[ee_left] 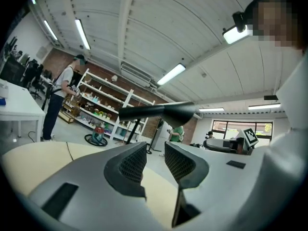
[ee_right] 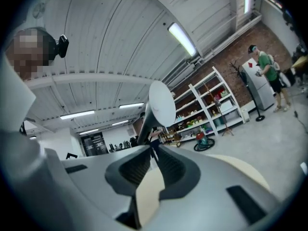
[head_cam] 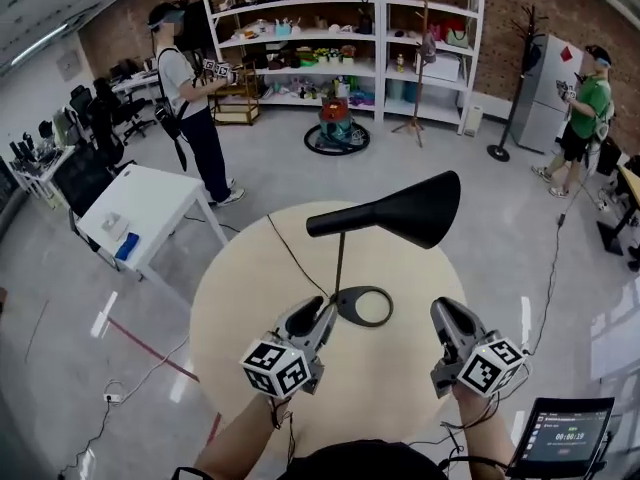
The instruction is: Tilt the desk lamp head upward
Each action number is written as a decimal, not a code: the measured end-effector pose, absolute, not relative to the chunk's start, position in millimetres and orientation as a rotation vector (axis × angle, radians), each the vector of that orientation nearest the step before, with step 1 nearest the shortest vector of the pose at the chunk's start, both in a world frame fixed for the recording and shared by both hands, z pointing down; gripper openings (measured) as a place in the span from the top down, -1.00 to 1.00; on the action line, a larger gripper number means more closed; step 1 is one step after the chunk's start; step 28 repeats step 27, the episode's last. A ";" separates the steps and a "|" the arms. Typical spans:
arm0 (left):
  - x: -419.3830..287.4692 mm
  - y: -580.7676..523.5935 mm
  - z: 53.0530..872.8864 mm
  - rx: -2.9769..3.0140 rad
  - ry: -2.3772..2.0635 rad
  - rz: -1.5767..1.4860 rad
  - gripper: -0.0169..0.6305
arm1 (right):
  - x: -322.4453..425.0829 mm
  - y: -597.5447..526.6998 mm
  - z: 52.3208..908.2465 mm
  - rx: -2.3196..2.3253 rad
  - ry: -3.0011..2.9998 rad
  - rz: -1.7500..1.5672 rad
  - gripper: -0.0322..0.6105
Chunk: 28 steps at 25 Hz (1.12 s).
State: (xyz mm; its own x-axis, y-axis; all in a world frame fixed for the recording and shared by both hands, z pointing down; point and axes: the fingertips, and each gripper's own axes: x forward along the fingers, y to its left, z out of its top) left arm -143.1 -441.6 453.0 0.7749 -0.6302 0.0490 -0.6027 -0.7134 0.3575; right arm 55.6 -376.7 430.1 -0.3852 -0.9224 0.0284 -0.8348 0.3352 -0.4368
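approach step, i judge: left hand-held gripper (head_cam: 316, 310) half open, right hand-held gripper (head_cam: 446, 316) barely parted, both empty; next, grip the desk lamp head (head_cam: 400, 211) and tip it up.

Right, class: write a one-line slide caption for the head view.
Black desk lamp on a round table, left gripper and right gripper open either side of its ring base.

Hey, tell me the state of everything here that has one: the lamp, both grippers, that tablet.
Lamp head: about level, not yet tilted up.
Lamp base: sitting flat.
Left gripper: jaws apart, nothing between them.
Right gripper: jaws narrowly apart, nothing between them.
Tablet: screen lit.
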 end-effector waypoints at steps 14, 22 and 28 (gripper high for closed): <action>-151.2 -355.4 521.1 2.582 -0.873 0.170 0.57 | 11.4 -349.9 471.7 -1.600 2.517 -0.570 0.74; -153.0 -350.3 521.8 2.549 -0.908 0.138 0.57 | 9.0 -349.8 468.1 -1.596 2.543 -0.533 0.74; -160.7 -349.7 526.5 2.529 -0.924 0.128 0.57 | 1.3 -352.0 468.1 -1.592 2.551 -0.517 0.75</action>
